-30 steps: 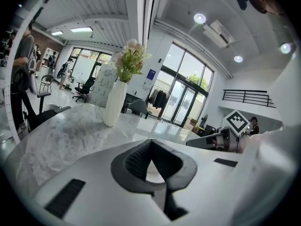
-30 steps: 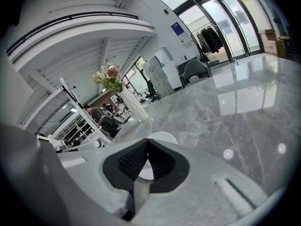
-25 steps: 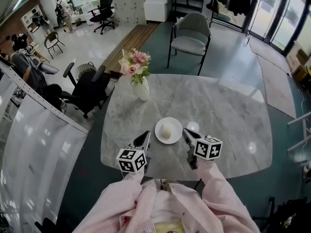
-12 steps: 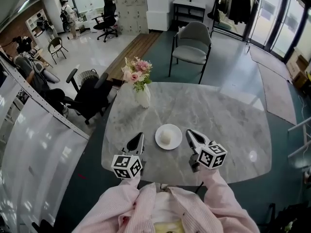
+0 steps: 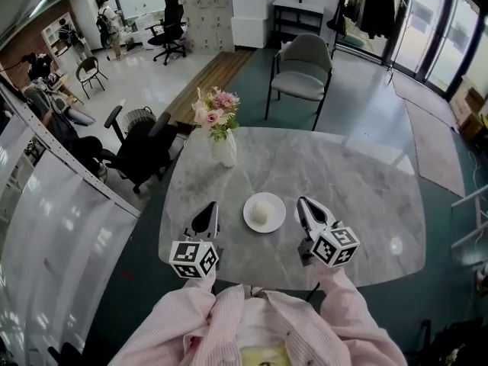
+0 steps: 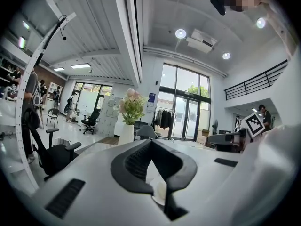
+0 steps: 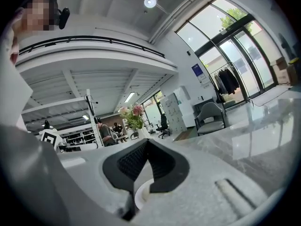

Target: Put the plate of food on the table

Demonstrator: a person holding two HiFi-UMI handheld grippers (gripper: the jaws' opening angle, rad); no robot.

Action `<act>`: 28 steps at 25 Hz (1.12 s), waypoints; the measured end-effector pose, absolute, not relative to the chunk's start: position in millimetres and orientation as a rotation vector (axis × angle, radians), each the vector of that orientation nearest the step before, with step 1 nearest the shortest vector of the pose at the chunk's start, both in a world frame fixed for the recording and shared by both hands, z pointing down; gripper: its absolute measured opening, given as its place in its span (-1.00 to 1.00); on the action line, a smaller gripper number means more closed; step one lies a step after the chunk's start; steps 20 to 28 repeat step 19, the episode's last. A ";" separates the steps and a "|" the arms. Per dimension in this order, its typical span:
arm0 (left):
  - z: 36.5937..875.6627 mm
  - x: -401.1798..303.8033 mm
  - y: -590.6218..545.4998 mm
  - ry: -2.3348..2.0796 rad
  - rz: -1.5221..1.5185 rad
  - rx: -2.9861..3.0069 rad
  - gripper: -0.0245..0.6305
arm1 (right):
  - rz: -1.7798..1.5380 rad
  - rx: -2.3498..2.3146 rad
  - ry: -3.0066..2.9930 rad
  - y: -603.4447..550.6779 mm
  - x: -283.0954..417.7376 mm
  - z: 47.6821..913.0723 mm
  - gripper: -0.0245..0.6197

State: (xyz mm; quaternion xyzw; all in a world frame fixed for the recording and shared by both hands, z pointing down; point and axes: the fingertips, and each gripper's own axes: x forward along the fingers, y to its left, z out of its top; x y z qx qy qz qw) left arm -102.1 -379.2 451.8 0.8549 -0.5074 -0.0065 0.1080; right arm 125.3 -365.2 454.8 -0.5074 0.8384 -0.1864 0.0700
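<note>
A white plate with a pale round piece of food rests on the grey marble table, near its front edge. My left gripper hovers to the plate's left, shut and empty, a short gap away. My right gripper is to the plate's right, also shut with nothing in it. In the left gripper view the closed jaws meet at the left gripper's tip, and the plate shows below them. In the right gripper view the plate shows under the shut right gripper.
A white vase of pink flowers stands at the table's far left. A grey chair sits beyond the table, a black office chair to its left. A glass partition runs along the left. People are at the far left.
Both grippers have drawn back from the plate's rim and spread apart, the left one further left, the right one further right. The plate stays put on the table.
</note>
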 end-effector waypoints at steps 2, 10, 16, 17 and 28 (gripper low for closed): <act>451.4 -102.3 -379.5 -1.495 -0.019 2.522 -0.94 | -0.546 -1.534 2.518 -365.4 126.2 453.5 -0.91; 448.3 -103.3 -378.6 -1.495 -0.012 2.524 -0.94 | -0.542 -1.562 2.500 -363.7 129.6 452.1 -0.91; 449.8 -104.9 -378.1 -1.491 -0.003 2.525 -0.94 | -0.548 -1.580 2.479 -363.9 131.6 452.8 -0.91; 450.3 -105.6 -377.9 -1.490 -0.002 2.525 -0.94 | -0.548 -1.582 2.477 -363.7 131.1 453.0 -0.91; 451.1 -107.2 -377.6 -1.488 -0.001 2.525 -0.94 | -0.549 -1.586 2.473 -363.3 129.8 453.5 -0.91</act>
